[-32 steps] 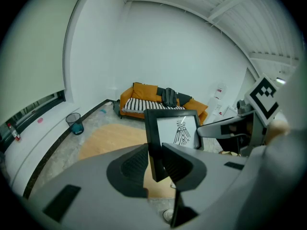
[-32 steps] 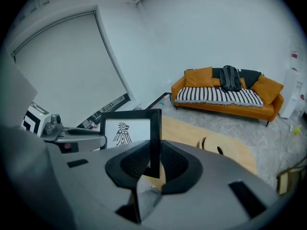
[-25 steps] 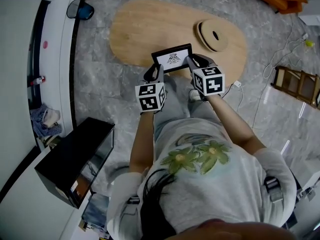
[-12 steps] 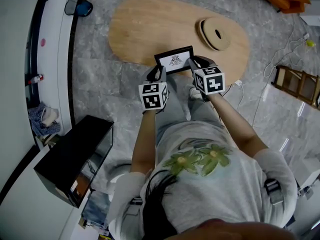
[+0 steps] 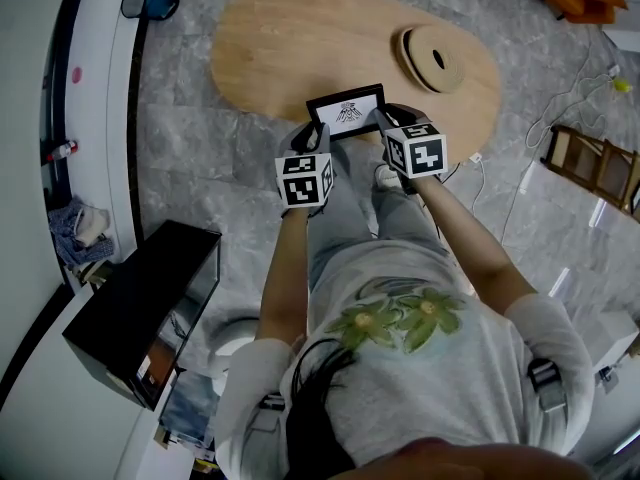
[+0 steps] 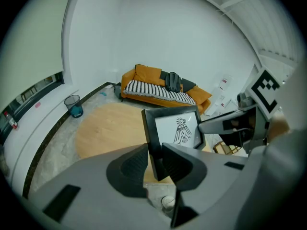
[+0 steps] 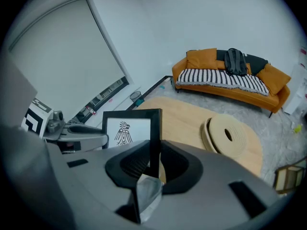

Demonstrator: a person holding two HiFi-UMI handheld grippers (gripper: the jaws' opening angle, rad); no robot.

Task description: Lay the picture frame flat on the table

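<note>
A small black picture frame (image 5: 345, 112) with a white print of a dark bird figure is held upright over the near edge of the oval wooden table (image 5: 290, 48). My left gripper (image 5: 312, 140) is shut on the frame's left side rail (image 6: 154, 143). My right gripper (image 5: 385, 128) is shut on its right side rail (image 7: 154, 133). In the left gripper view the frame (image 6: 173, 128) faces the camera, with the right gripper (image 6: 225, 124) at its far side. In the right gripper view the frame (image 7: 130, 128) shows its print, with the left gripper (image 7: 79, 132) beyond it.
A stack of round wooden discs (image 5: 432, 60) lies on the table's right end. A blue waste bin (image 5: 150, 0) stands at the far left by the wall. A black box (image 5: 140, 308) sits near left. An orange sofa (image 7: 230, 83) stands behind the table. Cables and a wooden rack (image 5: 590, 168) lie right.
Both grippers have sunk with the frame between them, carrying it lower and a little further over the table's near edge. Both grips are unchanged.
</note>
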